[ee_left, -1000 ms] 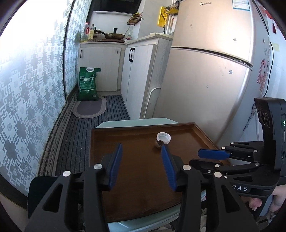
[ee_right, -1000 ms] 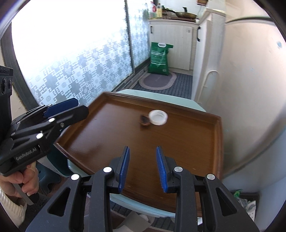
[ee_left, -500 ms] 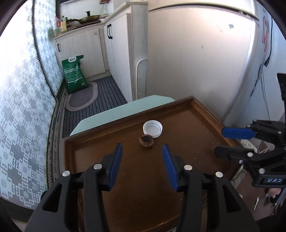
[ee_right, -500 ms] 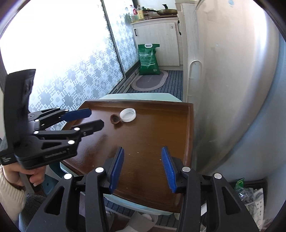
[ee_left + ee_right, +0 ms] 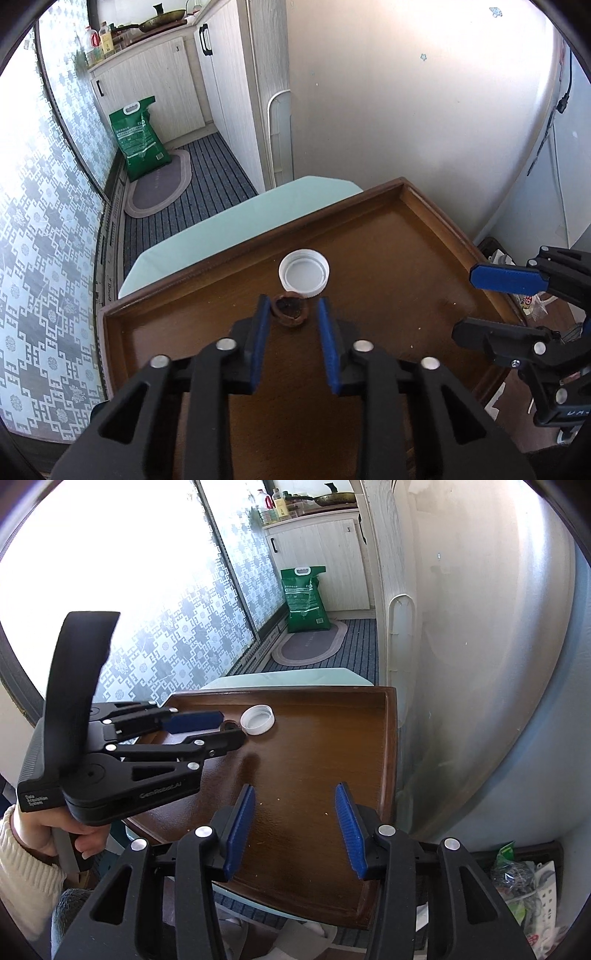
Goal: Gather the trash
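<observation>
A: State the position of the trash.

B: A brown nutshell [image 5: 290, 312] lies on the wooden tray [image 5: 424, 236], toward its far left part. A white cap [image 5: 303, 272], open side up, lies just beyond the shell and touches it or nearly so. The tray sits on a pale green worktop [image 5: 236, 229].

A: State the condition of the left gripper [image 5: 290, 314].

B: It points down at the tray. Its jaws are closing, with the shell between the blue pads [image 5: 261, 321]. The left pad stands at the shell's edge; a narrow gap shows at the right pad, so no firm grip is seen. In the right wrist view the left gripper [image 5: 225, 725] enters from the left, and the shell [image 5: 229, 724] is mostly hidden behind its fingers. A hand [image 5: 48, 830] in a cream sleeve [image 5: 26, 864] holds its handle.

A: State the condition of the right gripper [image 5: 293, 827].

B: Its jaws are parted and hold nothing. It hovers over the near right part of the tray, well apart from the shell and cap [image 5: 258, 720]. In the left wrist view the right gripper [image 5: 480, 299] shows at the right edge of the tray.

A: List the surroundings.

B: A fridge [image 5: 480, 664] stands right of the tray. A green bag [image 5: 138, 136] stands on the floor at the far left, beside a mat [image 5: 159, 186]. A bin of rubbish [image 5: 524, 886] sits on the floor at the near right.
</observation>
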A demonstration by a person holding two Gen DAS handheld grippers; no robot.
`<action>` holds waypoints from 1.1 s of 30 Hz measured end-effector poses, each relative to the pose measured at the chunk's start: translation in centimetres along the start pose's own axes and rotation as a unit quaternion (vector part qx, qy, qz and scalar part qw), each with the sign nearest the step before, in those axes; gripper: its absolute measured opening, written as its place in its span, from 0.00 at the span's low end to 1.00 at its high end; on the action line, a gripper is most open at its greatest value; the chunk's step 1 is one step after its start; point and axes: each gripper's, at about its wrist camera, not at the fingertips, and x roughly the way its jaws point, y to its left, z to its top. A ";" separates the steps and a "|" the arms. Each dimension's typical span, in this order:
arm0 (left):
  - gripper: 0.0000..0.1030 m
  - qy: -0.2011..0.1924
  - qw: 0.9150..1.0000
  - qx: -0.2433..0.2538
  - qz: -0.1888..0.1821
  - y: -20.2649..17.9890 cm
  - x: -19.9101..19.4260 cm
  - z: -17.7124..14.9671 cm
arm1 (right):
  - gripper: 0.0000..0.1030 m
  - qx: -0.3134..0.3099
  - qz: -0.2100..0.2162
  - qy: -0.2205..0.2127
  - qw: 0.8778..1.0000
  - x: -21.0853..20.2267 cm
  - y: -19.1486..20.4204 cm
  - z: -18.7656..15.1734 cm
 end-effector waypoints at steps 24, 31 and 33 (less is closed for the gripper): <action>0.21 -0.140 0.974 -0.178 -0.019 9.0 -7.8 -6.8 | 0.48 -0.050 -0.069 0.032 0.996 5.6 5.0 3.0; 0.21 -0.146 0.969 -0.199 -0.023 12.6 -9.1 -9.3 | 0.48 -0.060 -0.078 0.049 0.994 7.6 6.0 4.6; 0.21 -0.145 0.968 -0.205 -0.015 13.8 -9.4 -10.0 | 0.48 -0.056 -0.083 0.054 0.994 8.2 6.1 5.1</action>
